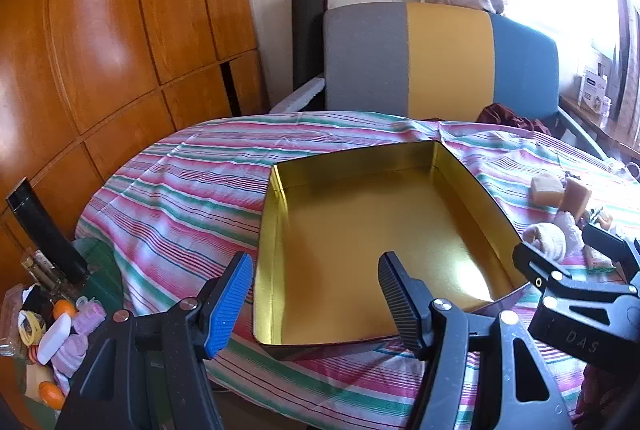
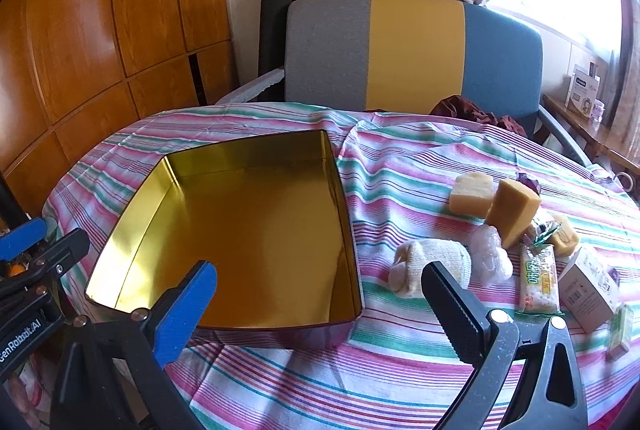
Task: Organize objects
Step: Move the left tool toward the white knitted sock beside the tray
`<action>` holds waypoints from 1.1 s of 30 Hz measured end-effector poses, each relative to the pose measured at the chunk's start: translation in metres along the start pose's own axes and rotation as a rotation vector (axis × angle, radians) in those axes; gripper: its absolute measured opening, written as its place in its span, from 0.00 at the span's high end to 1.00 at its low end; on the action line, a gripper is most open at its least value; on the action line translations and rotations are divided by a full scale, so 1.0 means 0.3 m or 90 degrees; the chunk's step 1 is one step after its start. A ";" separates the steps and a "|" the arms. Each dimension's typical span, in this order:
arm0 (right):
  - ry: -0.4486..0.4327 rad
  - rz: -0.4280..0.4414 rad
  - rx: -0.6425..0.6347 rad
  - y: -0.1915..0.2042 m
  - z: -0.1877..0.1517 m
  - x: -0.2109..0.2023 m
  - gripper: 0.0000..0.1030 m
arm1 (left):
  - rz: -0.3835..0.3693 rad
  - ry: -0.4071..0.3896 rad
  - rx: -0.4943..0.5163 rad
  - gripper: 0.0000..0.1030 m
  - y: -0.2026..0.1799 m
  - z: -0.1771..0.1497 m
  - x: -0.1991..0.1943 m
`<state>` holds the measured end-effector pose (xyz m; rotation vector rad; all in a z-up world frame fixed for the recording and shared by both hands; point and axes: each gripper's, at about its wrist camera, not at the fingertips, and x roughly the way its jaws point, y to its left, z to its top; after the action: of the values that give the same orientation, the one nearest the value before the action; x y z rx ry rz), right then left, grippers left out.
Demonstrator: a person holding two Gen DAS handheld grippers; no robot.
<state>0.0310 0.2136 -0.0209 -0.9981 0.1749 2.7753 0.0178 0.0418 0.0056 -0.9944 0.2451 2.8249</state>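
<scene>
An empty gold-lined tin box (image 1: 280, 230) (image 2: 344, 198) lies open on the striped tablecloth. To its right sit two yellow sponge blocks (image 2: 514, 212), a cream knitted roll (image 2: 432, 264), a clear plastic wad (image 2: 490, 254), a green snack packet (image 2: 538, 278) and a small white carton (image 2: 588, 288). My left gripper (image 1: 316, 300) is open and empty above the box's near left edge. My right gripper (image 2: 320, 304) is open and empty over the box's near right corner, beside the knitted roll.
A grey, yellow and blue chair (image 2: 412, 50) stands behind the table. A wooden wardrobe (image 1: 100, 50) fills the left. A cluttered stand with oranges and small items (image 1: 52, 330) sits below the table's left edge. A side shelf with boxes (image 2: 584, 94) is far right.
</scene>
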 end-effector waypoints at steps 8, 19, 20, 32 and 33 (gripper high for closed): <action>0.003 -0.029 0.013 -0.064 0.004 0.002 0.00 | -0.244 0.080 -0.038 0.26 -0.029 0.017 0.021; -0.001 -0.117 0.029 -0.214 0.038 -0.069 0.00 | -0.298 0.099 -0.024 0.26 -0.117 0.053 0.044; -0.001 -0.122 0.030 -0.227 0.040 -0.074 0.00 | -0.306 0.102 -0.029 0.26 -0.123 0.054 0.044; 0.003 -0.138 0.052 -0.316 0.031 -0.083 0.00 | -0.312 0.105 0.033 0.23 -0.229 0.095 0.061; 0.005 -0.139 0.054 -0.323 0.030 -0.081 0.00 | -0.315 0.109 0.034 0.23 -0.234 0.096 0.066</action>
<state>0.0648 0.3063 -0.0031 -0.9461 0.1719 2.5463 -0.0021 0.1174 0.0077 -1.1070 0.0758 2.2827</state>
